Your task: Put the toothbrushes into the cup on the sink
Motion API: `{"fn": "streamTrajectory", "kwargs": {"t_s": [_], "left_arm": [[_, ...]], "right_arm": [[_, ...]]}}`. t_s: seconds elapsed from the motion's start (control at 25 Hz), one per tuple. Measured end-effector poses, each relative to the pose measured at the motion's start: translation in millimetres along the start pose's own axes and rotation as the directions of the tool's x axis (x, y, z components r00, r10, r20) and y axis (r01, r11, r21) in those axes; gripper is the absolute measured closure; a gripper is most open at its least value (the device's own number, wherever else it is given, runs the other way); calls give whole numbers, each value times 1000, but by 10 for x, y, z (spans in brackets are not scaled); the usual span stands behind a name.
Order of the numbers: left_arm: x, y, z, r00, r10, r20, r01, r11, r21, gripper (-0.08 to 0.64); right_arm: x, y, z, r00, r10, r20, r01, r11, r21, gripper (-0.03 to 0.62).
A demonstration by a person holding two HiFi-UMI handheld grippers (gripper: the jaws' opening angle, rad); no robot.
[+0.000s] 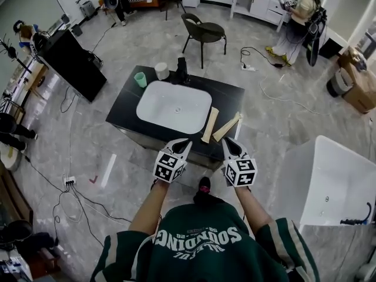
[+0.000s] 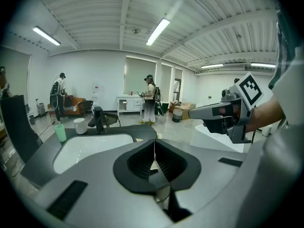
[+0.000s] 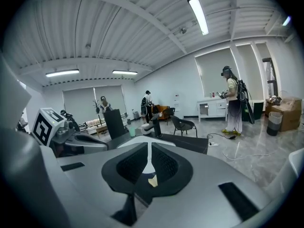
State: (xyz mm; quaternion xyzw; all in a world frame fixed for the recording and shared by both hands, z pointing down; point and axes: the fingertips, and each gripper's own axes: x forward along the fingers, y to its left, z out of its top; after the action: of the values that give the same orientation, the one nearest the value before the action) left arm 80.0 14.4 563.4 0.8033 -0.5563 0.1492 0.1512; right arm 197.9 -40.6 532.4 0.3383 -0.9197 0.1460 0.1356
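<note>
1. Two toothbrushes, one [image 1: 210,124] beside the other [image 1: 227,127], lie on the desk [image 1: 230,97] right of the basin [image 1: 174,106]. Their long axes run away from the person.
2. They sit just ahead of the right claw [image 1: 230,143], the nearer one. The left claw [image 1: 183,144] faces the basin.
3. Both claws are closed and empty.
4. The green cup [image 1: 140,80] stands across the basin, far left.

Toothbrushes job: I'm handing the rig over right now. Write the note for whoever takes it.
Left claw: shut, empty, over the counter's near edge.
Right claw: shut, empty, just short of the toothbrushes.
Toothbrushes: two tan ones, lying on the counter right of the basin.
Cups: green cup and white cup at the back left, by the faucet.
Done: nothing yet.
Left: grasp each toothbrush, put both in a cup.
</note>
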Motion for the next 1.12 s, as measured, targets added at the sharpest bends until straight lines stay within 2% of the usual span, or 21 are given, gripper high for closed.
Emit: {"fn": "streamTrajectory", "kwargs": {"t_s": [0.4, 0.92, 1.0, 1.08, 1.12], "left_arm": [[855, 353, 197, 998, -44, -51, 45, 999, 6, 552], [1449, 543, 346, 984, -159, -77, 159, 987, -1, 549], [1561, 574, 343, 980, -177, -87, 176, 984, -16, 518], [1700, 599, 268, 973, -196, -123, 193, 981, -35, 420], [1774, 610, 207, 968, -205, -146, 201, 979, -39, 405]], "right_arm": [[636, -451, 176, 999, 16, -50, -17, 1000, -9, 548], [906, -800, 320, 995, -79, -56, 80, 997, 18, 548], [935, -852, 355, 994, -93, -54, 95, 995, 24, 548], [969, -894, 377, 993, -109, -48, 110, 994, 27, 549], [988, -906, 383, 992, -116, -43, 118, 993, 25, 549]]}}
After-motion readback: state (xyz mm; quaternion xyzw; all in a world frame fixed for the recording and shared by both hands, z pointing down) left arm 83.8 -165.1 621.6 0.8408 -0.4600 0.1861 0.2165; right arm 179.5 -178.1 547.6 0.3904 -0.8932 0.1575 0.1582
